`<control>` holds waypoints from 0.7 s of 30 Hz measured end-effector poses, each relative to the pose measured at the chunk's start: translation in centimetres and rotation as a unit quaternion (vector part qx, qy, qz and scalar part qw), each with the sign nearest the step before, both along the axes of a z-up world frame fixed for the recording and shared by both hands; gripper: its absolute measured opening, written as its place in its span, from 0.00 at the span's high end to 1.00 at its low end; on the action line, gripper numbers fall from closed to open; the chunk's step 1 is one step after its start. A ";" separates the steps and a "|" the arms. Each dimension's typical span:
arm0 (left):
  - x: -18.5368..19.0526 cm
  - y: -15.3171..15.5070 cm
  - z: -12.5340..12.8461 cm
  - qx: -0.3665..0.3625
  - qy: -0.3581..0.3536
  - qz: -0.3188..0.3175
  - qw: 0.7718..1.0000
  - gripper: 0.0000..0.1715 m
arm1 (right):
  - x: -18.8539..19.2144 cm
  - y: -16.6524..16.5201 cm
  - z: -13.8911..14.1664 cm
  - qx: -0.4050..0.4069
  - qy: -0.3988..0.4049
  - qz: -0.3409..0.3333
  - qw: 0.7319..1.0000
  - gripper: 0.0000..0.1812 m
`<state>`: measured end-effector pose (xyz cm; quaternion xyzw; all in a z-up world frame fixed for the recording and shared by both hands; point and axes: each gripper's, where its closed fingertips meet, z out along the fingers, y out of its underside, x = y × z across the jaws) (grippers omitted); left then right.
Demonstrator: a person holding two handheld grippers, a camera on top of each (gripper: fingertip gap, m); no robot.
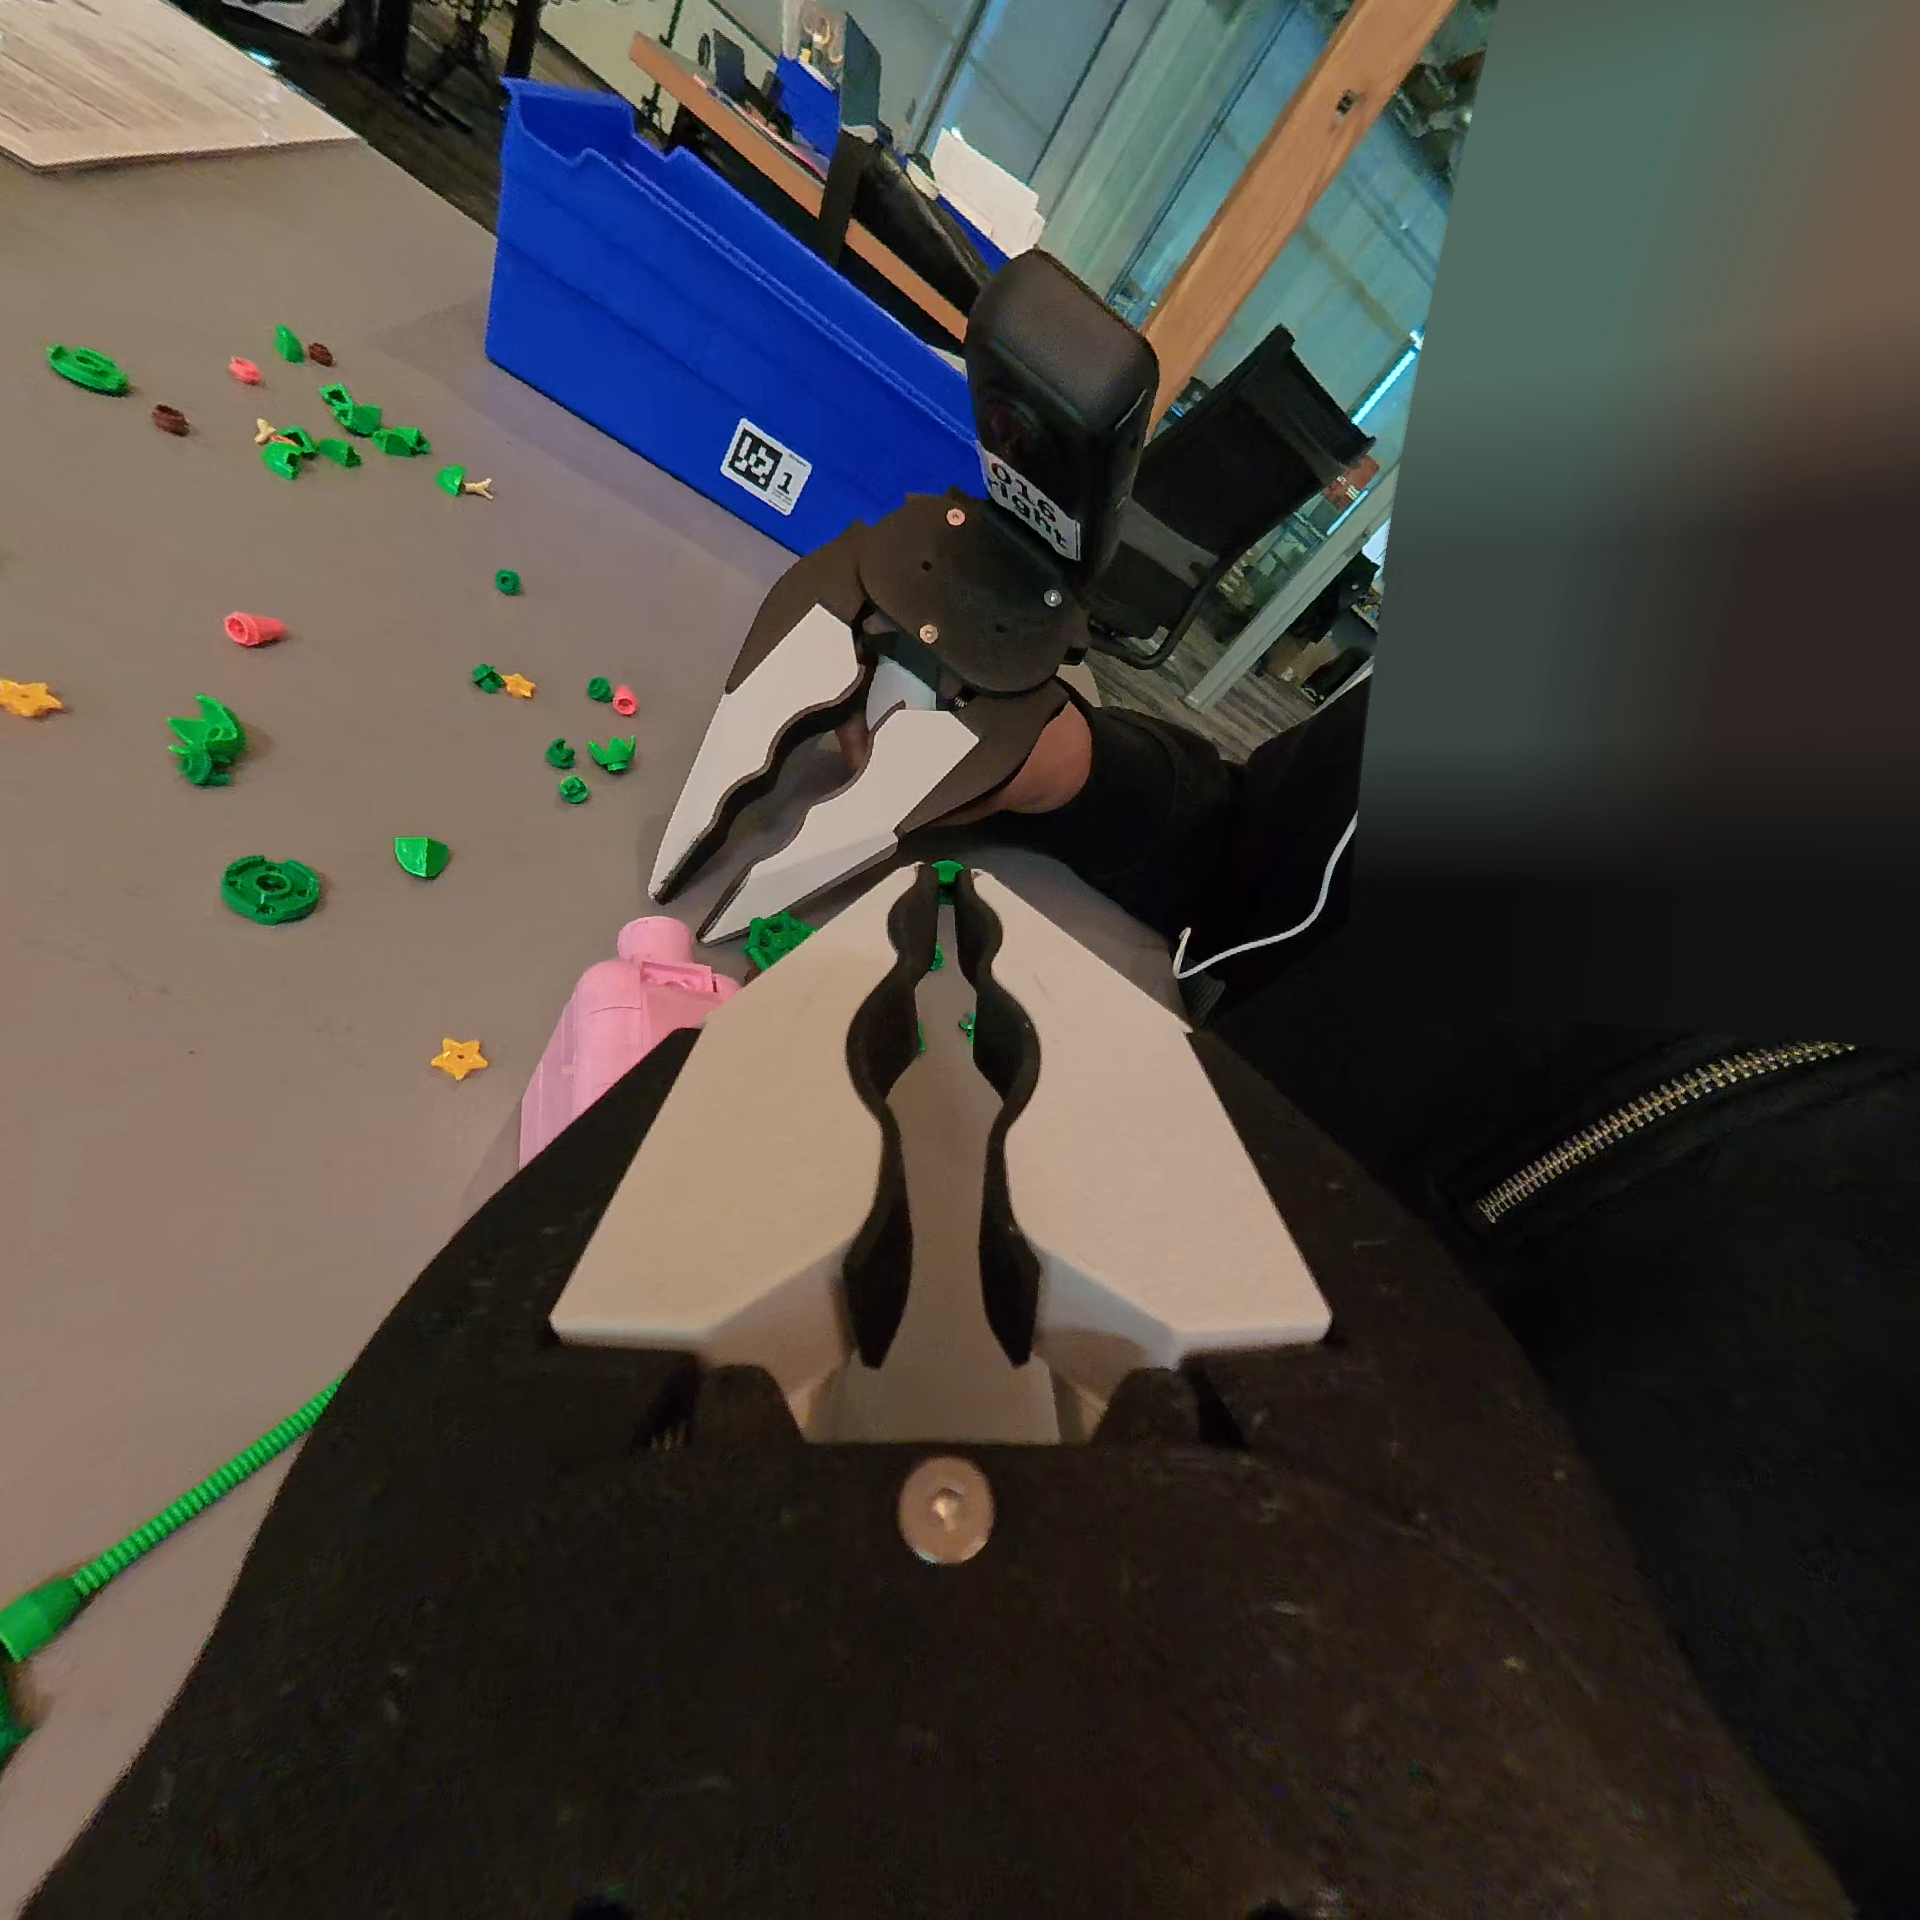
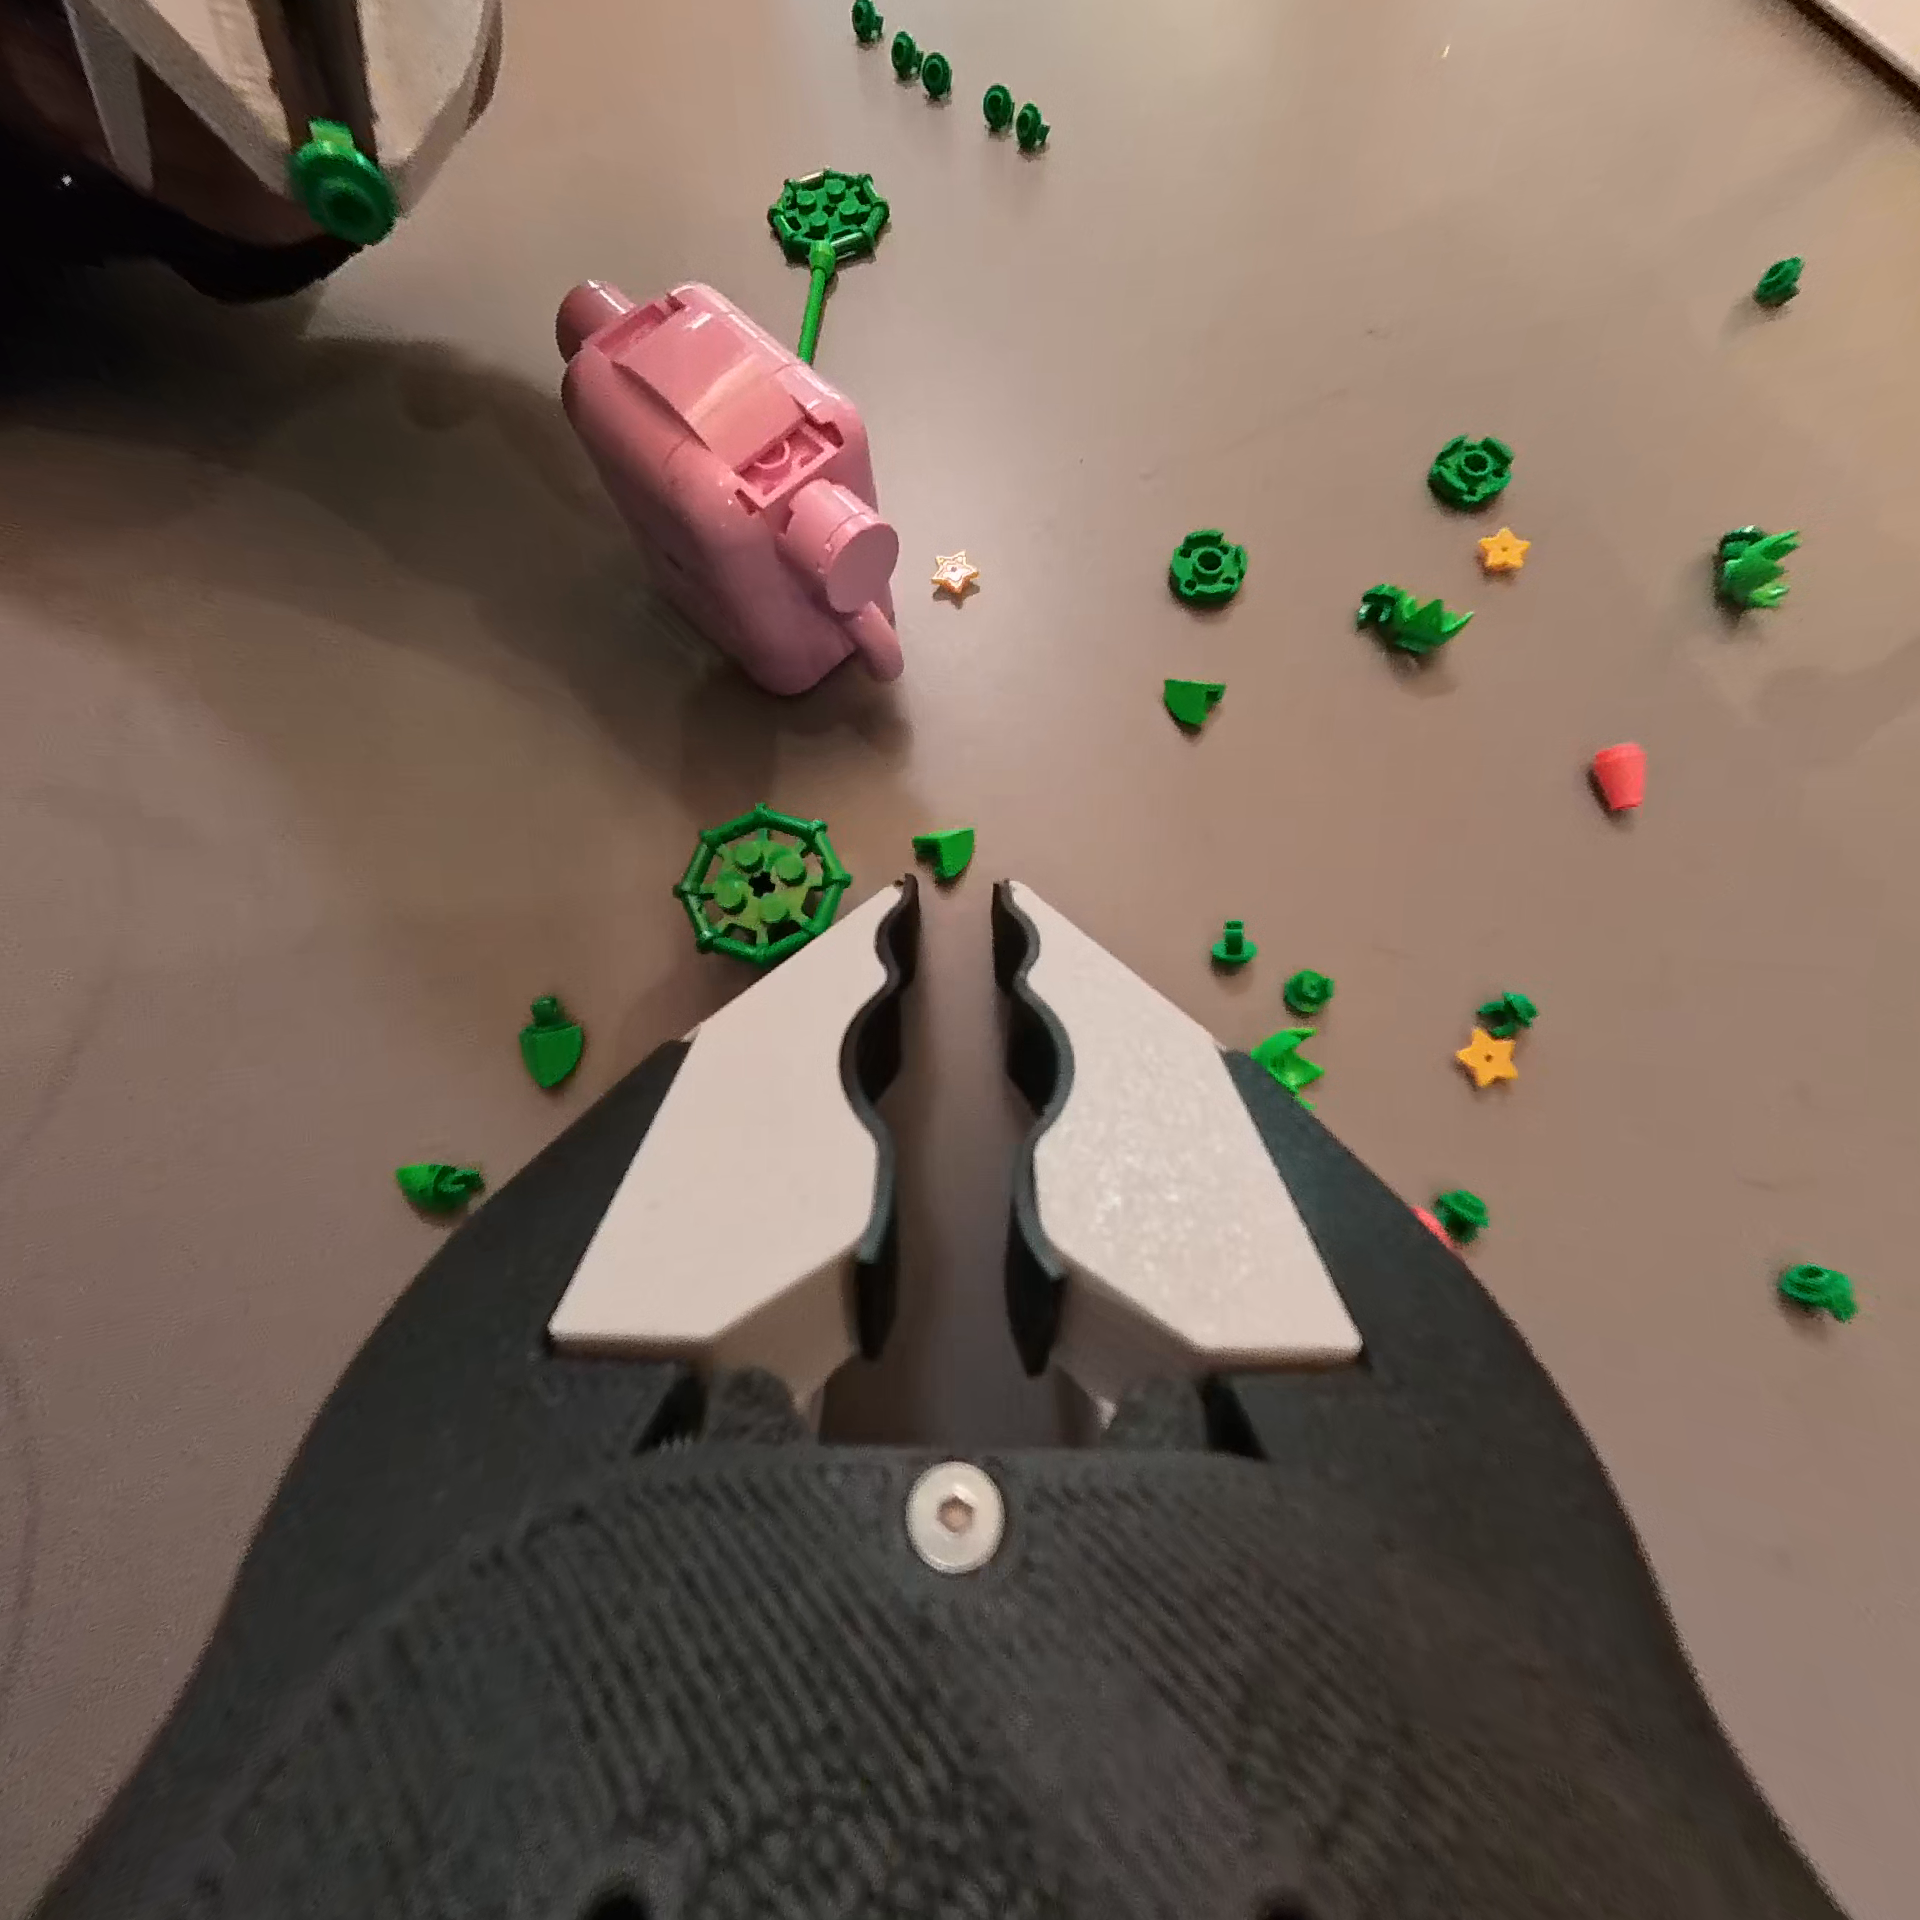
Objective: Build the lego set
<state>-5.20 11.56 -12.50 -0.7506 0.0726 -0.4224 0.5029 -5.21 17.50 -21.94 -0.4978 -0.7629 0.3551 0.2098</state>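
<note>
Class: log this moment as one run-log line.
left gripper: shut on green stud | right gripper: open, empty, over leaf | pink build: on table

Bare table (image 2: 260, 831) lies left of the pink build (image 2: 717, 488); scattered green pieces (image 2: 1403, 613) crowd its right.

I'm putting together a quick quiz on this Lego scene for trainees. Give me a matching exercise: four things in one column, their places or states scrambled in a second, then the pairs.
Things
1. small green round piece
2. pink build
3. green wheel piece
4. right gripper

Places or states
A. flat on the table just left of the right gripper's tips
B. open, holding nothing
C. pinched at the left gripper's tips
D. lying on its side mid-table

Pairs: 1-C, 2-D, 3-A, 4-B
</note>
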 end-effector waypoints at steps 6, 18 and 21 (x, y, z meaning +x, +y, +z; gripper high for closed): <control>0.0 0.0 0.1 0.002 -0.001 -0.001 1.000 1.00 | -0.1 -0.1 0.0 0.009 0.004 0.001 1.000 0.93; 0.0 0.0 0.0 0.001 -0.004 -0.001 1.000 1.00 | 0.1 -0.5 0.0 0.004 0.002 0.015 1.000 0.94; 0.0 0.0 0.1 0.002 -0.004 -0.002 1.000 1.00 | 0.2 -0.8 0.3 -0.010 0.006 0.028 1.000 0.95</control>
